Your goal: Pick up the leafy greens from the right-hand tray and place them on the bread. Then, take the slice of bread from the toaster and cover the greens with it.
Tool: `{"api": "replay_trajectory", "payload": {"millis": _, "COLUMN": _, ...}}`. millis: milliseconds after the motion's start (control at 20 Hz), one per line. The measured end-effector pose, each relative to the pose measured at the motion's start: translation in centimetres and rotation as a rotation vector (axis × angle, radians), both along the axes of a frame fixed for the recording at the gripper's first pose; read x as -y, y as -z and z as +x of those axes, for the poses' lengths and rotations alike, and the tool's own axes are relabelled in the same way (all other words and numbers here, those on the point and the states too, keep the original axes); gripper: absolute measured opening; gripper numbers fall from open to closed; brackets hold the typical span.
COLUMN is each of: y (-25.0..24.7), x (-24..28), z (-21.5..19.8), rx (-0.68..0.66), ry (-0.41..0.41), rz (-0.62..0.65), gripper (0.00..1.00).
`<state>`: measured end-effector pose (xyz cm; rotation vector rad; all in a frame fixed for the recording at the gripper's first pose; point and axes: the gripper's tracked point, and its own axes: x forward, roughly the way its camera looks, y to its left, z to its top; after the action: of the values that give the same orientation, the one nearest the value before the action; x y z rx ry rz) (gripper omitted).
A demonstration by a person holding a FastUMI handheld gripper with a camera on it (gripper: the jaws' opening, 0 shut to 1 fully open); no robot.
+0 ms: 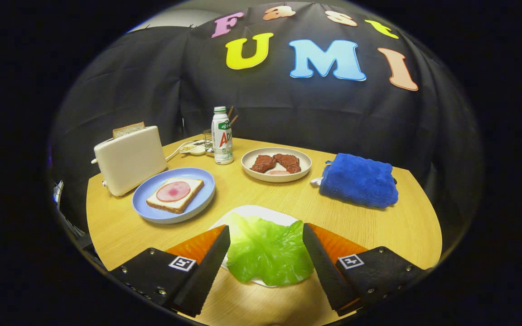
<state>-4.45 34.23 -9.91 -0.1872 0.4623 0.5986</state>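
A green lettuce leaf [265,251] lies on a white plate [256,212] between my two fingers. My gripper [266,240] is open, one black pad on each side of the leaf, neither pressing on it. Beyond the left finger, a blue plate [152,210] holds a bread slice [175,195] with a round pink ham slice [173,191] on top. A cream toaster [129,159] stands behind the blue plate, and a second bread slice [128,129] sticks up out of its slot.
A beige plate [276,176] with brown meat pieces sits mid-table. A folded blue towel [359,180] lies beyond the right finger. A white bottle [222,136] stands at the back beside a power strip [193,147]. The round wooden table [379,226] drops off near the fingers.
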Motion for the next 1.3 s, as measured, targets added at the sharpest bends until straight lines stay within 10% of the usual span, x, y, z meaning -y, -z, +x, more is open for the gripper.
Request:
{"api": "replay_trajectory", "payload": {"millis": 500, "y": 4.3, "x": -1.2, "z": 1.0, "rx": -0.129, "ry": 0.001, "rz": -0.114, "gripper": 0.91}}
{"api": "replay_trajectory", "payload": {"millis": 600, "y": 4.4, "x": -1.6, "z": 0.6, "rx": -0.163, "ry": 0.006, "rz": -0.075, "gripper": 0.79}}
{"api": "replay_trajectory", "payload": {"millis": 800, "y": 4.2, "x": -1.0, "z": 0.9, "rx": -0.212, "ry": 0.087, "rz": -0.036, "gripper": 0.06}}
{"api": "replay_trajectory", "payload": {"millis": 1300, "y": -2.4, "x": -1.7, "z": -0.2, "rx": -0.047, "ry": 0.133, "rz": 0.025, "gripper": 0.05}}
